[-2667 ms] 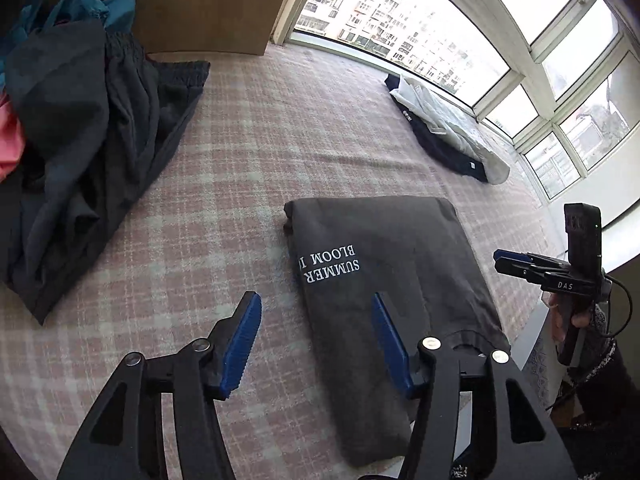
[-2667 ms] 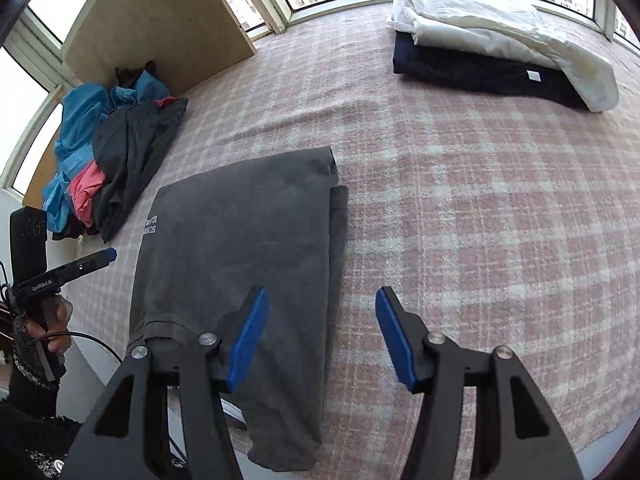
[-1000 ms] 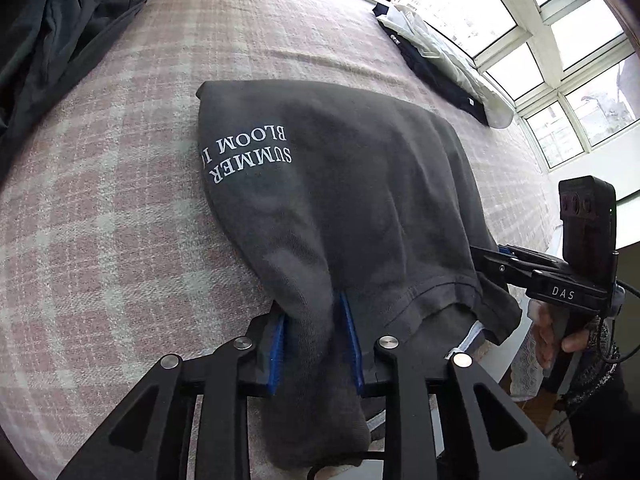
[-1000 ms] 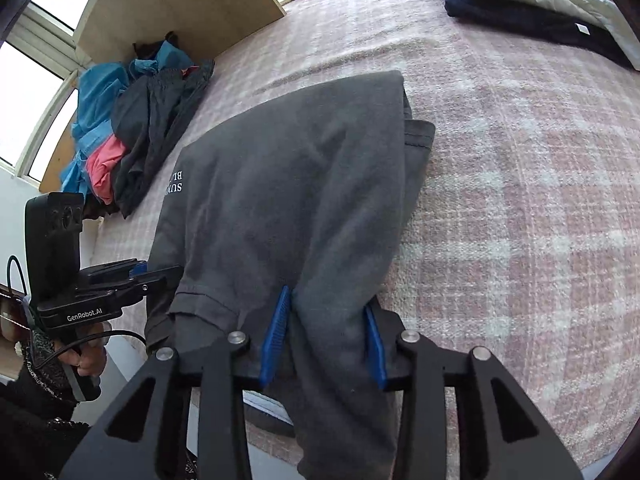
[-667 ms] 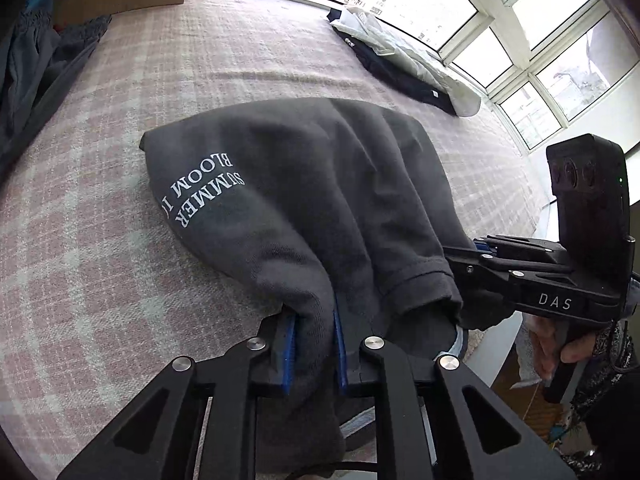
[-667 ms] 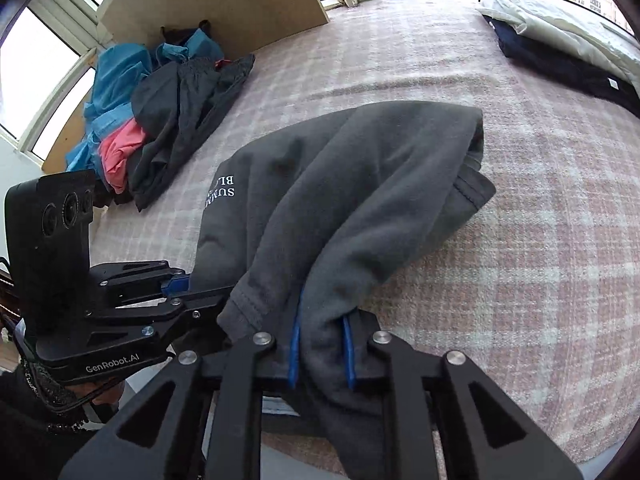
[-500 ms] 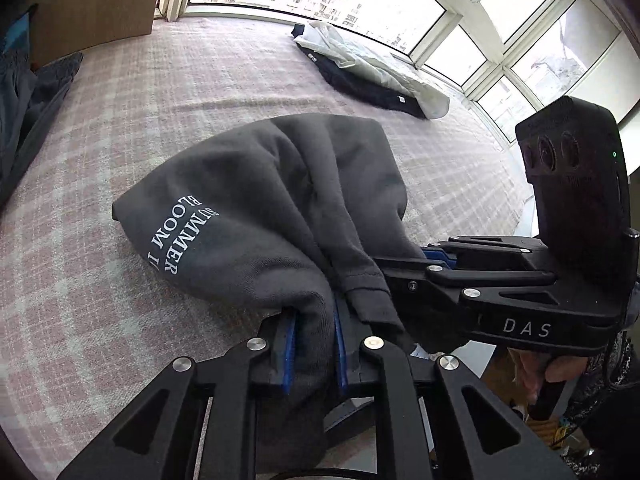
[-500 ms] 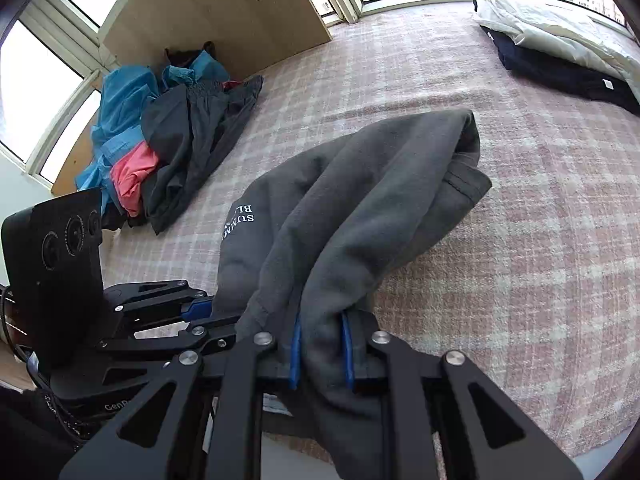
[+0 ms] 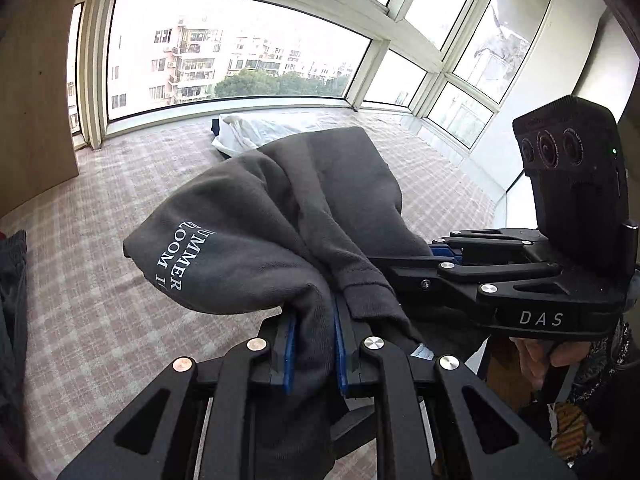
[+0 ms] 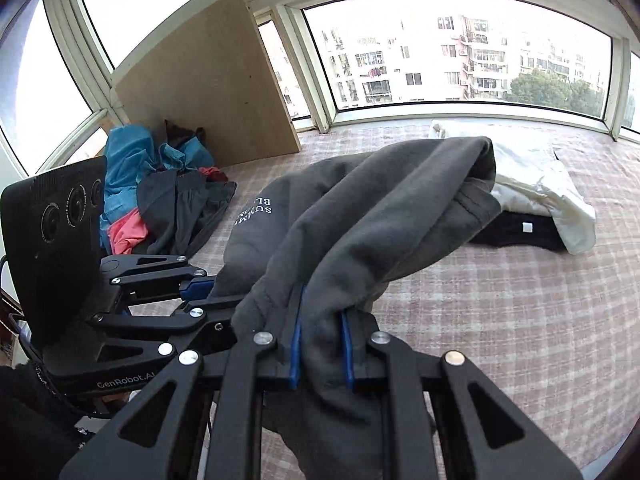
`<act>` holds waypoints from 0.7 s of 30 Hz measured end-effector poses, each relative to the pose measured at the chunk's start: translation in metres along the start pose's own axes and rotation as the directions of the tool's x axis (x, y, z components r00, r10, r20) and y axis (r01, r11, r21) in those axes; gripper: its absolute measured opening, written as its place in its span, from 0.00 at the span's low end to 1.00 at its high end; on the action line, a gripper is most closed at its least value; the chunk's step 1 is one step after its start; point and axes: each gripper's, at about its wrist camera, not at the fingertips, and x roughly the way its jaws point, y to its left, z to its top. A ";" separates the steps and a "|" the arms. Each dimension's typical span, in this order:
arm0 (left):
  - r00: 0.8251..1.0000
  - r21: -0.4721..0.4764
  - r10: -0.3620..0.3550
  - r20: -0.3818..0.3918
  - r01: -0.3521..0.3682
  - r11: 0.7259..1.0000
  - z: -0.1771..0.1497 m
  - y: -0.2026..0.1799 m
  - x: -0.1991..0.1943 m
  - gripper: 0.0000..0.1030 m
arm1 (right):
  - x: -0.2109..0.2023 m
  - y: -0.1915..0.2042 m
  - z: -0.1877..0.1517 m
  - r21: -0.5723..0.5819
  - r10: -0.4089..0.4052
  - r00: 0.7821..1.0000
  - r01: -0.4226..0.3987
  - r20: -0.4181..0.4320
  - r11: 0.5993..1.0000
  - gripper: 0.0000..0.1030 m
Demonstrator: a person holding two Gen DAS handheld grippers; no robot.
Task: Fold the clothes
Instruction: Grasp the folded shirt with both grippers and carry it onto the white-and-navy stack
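Note:
A dark grey T-shirt (image 9: 280, 220) with white lettering hangs bunched in the air over the plaid-covered surface (image 9: 100, 280). My left gripper (image 9: 314, 346) is shut on its near edge. My right gripper (image 10: 322, 350) is shut on the same near edge of the grey T-shirt (image 10: 380, 220), close beside the left one. In the left wrist view the right gripper (image 9: 444, 250) reaches in from the right, held by a hand (image 9: 560, 360). The left gripper (image 10: 196, 284) shows at the left of the right wrist view. The shirt's far end droops toward the surface.
A folded stack, white garment (image 10: 540, 184) on a dark one (image 10: 516, 236), lies at the far right near the window. A heap of unfolded clothes (image 10: 160, 192), blue, pink and dark, sits at the left against a wooden panel (image 10: 208, 88). The surface's near edge lies below the grippers.
Both grippers closed on the shirt's near edge, then raised it; the shirt has come off the surface and now hangs bunched, with the views tilted up toward the windows.

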 end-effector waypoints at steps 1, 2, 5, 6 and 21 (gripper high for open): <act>1.000 0.022 0.006 0.014 -0.006 1.000 0.015 -0.009 0.008 0.13 | -0.003 -0.015 0.014 -0.016 -0.014 1.000 0.014 0.003 1.000 0.15; 0.999 0.045 0.016 0.029 -0.017 0.999 0.030 -0.019 0.018 0.13 | -0.005 -0.031 0.028 -0.026 -0.023 1.000 0.023 0.003 0.999 0.15; 0.997 0.082 0.041 0.068 -0.046 0.996 0.081 -0.042 0.047 0.13 | -0.003 -0.081 0.065 -0.050 -0.042 0.999 0.042 0.004 0.998 0.15; 0.996 0.089 0.050 0.071 -0.057 0.994 0.098 -0.046 0.059 0.13 | 0.000 -0.097 0.076 -0.055 -0.044 0.999 0.044 0.002 0.998 0.15; 0.978 0.135 0.209 -0.007 -0.206 0.969 0.238 -0.035 0.246 0.13 | 0.137 -0.265 0.148 -0.069 0.048 0.988 -0.059 -0.147 0.996 0.15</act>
